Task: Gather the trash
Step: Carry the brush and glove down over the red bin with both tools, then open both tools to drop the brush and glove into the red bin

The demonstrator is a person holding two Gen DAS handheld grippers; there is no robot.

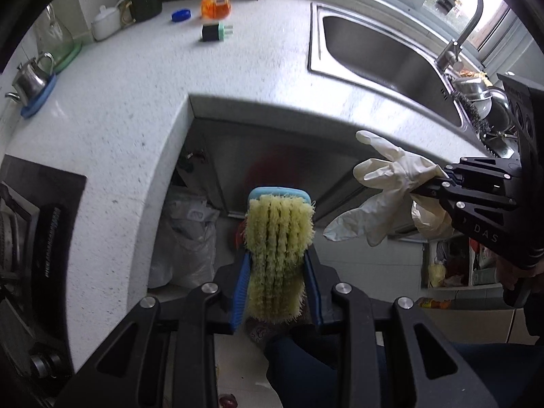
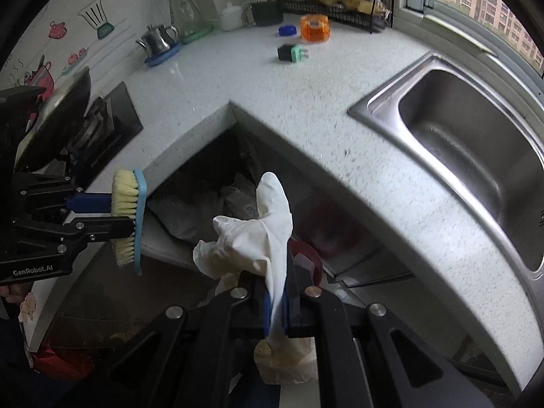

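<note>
The right claw (image 2: pixel 277 309) pinches a limp, featherlight glove (image 2: pixel 258 238) mid-length, while the left claw (image 1: pixel 277 292) clamps a stiff, light brush (image 1: pixel 278 251) across its bristles.

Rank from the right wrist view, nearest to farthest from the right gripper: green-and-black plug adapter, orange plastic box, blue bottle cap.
1. Green-and-black plug adapter, mid-counter, nearest the right gripper.
2. Blue bottle cap and orange plastic box, side by side behind the adapter, cap to the left; too close to call.
</note>
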